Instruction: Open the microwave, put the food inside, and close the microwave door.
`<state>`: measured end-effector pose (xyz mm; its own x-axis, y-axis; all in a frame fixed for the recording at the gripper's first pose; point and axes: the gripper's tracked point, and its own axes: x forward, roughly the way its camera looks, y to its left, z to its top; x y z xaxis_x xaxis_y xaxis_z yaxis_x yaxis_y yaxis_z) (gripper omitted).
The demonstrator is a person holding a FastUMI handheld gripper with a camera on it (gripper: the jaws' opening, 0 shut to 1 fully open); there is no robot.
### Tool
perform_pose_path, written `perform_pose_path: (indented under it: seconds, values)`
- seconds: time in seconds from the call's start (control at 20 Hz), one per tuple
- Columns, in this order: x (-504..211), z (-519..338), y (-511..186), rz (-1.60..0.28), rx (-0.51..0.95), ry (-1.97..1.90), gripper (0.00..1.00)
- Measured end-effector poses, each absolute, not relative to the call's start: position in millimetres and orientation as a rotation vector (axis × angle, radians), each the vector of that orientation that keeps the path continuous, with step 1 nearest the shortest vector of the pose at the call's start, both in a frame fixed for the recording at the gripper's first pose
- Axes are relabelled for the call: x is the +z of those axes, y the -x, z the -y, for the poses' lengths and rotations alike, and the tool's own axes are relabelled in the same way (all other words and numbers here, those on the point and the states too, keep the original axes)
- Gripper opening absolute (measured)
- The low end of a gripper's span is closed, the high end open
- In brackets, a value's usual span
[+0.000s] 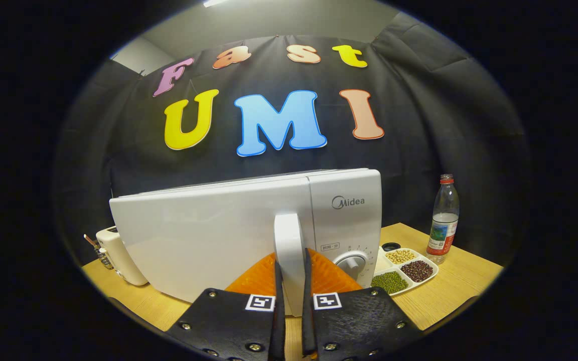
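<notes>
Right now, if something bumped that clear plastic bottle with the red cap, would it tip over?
Probably. The clear plastic bottle stands tall and narrow on the wooden table, so it looks top-heavy. It seems only partly filled, so likely light. Once down, its round body would probably roll.

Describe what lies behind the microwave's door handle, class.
The tool grips the door handle. Directly behind is the white microwave door. The handle hides a strip of door; the closed door hides the inside.

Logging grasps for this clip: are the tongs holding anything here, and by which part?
Yes. The tongs are shut on the white microwave's upright white door handle, gripping its lower part, one finger on each side.
</notes>
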<state>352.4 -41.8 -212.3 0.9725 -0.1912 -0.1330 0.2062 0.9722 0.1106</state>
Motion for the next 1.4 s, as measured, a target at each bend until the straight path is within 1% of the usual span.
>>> perform_pose_path:
  seconds: [0.1,0.15,0.25,0.65,1.05,1.4]
  values:
    - [-212.9,39.3,-346.7,-0.135,-0.209,-0.129,0.13]
    - [-208.6,36.2,-336.4,-0.113,-0.223,-0.127,0.1]
    - [-206.3,26.9,-317.7,-0.108,-0.217,-0.075,0.1]
    - [-206.4,-14.5,-253.1,-0.116,-0.12,-0.08,0.09]
    - [-201.3,-89.6,-189.6,-0.092,-0.004,-0.079,0.09]
    - [-196.8,-160.6,-154.6,-0.053,0.033,-0.056,0.09]
